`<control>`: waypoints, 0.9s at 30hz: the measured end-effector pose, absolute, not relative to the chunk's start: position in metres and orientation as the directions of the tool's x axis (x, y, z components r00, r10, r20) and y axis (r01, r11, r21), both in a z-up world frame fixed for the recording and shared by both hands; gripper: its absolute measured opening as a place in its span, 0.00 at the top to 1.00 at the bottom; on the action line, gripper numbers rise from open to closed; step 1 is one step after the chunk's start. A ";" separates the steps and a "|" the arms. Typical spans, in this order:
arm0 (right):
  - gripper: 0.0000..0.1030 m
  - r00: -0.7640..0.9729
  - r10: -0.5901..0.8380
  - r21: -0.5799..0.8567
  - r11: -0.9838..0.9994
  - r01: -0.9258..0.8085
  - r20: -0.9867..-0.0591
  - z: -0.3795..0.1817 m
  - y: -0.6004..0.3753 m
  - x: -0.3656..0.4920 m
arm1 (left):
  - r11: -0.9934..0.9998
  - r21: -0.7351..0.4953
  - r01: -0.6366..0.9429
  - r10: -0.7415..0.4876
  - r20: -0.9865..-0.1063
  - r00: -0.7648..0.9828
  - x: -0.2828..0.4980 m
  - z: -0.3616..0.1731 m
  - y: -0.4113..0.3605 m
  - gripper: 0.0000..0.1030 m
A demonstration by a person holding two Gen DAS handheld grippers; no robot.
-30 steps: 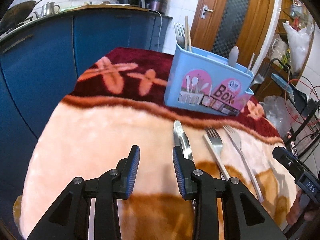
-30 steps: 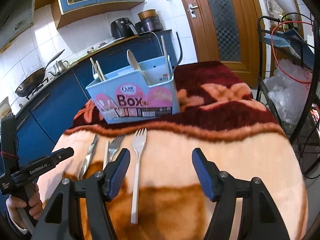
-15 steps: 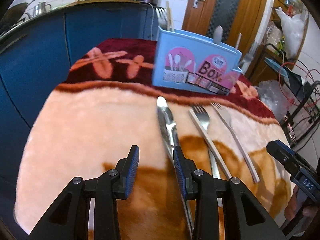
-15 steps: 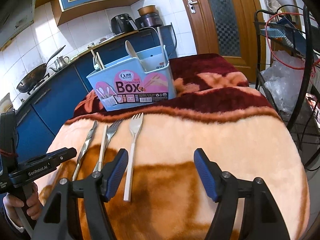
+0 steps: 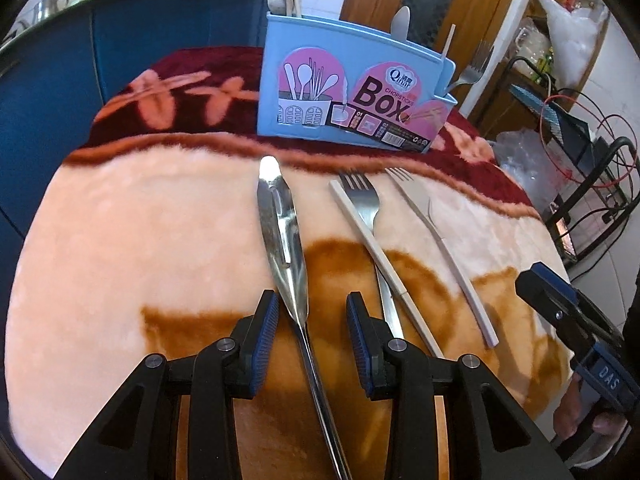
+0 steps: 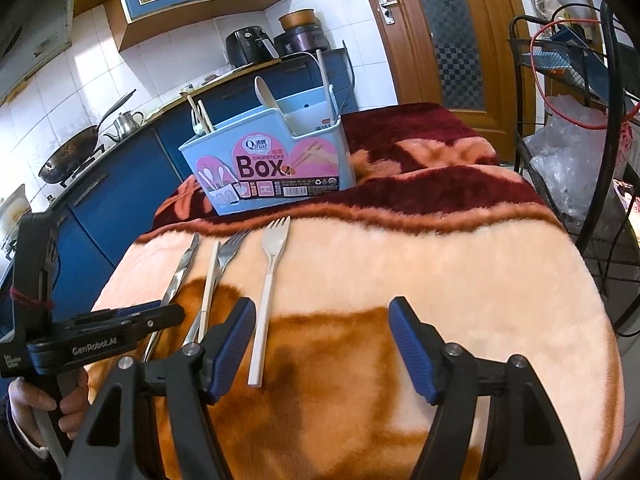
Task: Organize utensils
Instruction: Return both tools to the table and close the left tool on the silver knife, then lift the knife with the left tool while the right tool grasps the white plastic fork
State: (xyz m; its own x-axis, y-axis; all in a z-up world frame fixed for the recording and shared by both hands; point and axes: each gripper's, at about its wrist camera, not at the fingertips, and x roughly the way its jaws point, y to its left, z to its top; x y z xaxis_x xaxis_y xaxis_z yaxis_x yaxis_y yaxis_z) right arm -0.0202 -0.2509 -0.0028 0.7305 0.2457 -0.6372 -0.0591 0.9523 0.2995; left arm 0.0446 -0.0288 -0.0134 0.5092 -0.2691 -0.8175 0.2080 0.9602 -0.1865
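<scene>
A steel knife (image 5: pixel 280 232) lies on the blanket, its handle running back between the fingers of my left gripper (image 5: pixel 310 320). The jaws stand open with a gap on either side of the handle. To the knife's right lie a cream chopstick (image 5: pixel 370 236), a metal fork (image 5: pixel 366 200) and a cream fork (image 5: pixel 436 236). Behind them stands the blue utensil box (image 5: pixel 352 84), holding forks, chopsticks and a spoon. My right gripper (image 6: pixel 322 320) hovers open over bare blanket, with the cream fork (image 6: pixel 268 288) just beside its left finger.
A plush peach and maroon blanket (image 6: pixel 440 264) covers the table. Blue kitchen cabinets (image 5: pixel 120 32) run along the left and back. A black wire rack (image 6: pixel 560 128) with plastic bags stands off the right edge, near a wooden door (image 6: pixel 440 20). A hand (image 6: pixel 64 400) holds the left gripper's handle.
My left gripper has shifted over and down so the knife's handle now lies between its jaws instead of behind the right finger. The right gripper has hardly moved.
</scene>
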 end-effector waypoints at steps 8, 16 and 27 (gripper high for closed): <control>0.30 0.720 0.254 0.291 0.954 -0.075 -0.646 -0.006 -0.246 -0.022 | 0.963 -0.190 0.191 -0.263 -0.814 0.518 0.052 -0.014 -0.026 0.79; 0.30 0.669 0.256 0.228 0.965 -0.132 -0.698 -0.003 -0.232 -0.009 | 0.949 -0.277 0.150 -0.313 -0.781 0.541 0.051 -0.016 -0.011 0.87; 0.42 0.529 0.255 0.119 0.953 -0.278 -0.809 0.004 -0.196 0.025 | 0.947 -0.294 0.129 -0.309 -0.725 0.616 0.038 -0.004 0.010 0.87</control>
State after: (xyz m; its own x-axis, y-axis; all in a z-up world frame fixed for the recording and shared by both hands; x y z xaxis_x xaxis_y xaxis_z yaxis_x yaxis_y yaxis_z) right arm 0.0248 -0.1961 0.0038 0.5291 0.2549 -0.8093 -0.2776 0.9533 0.1188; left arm 0.0378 0.0097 -0.0043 0.6156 -0.3089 -0.7250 0.1291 0.9471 -0.2939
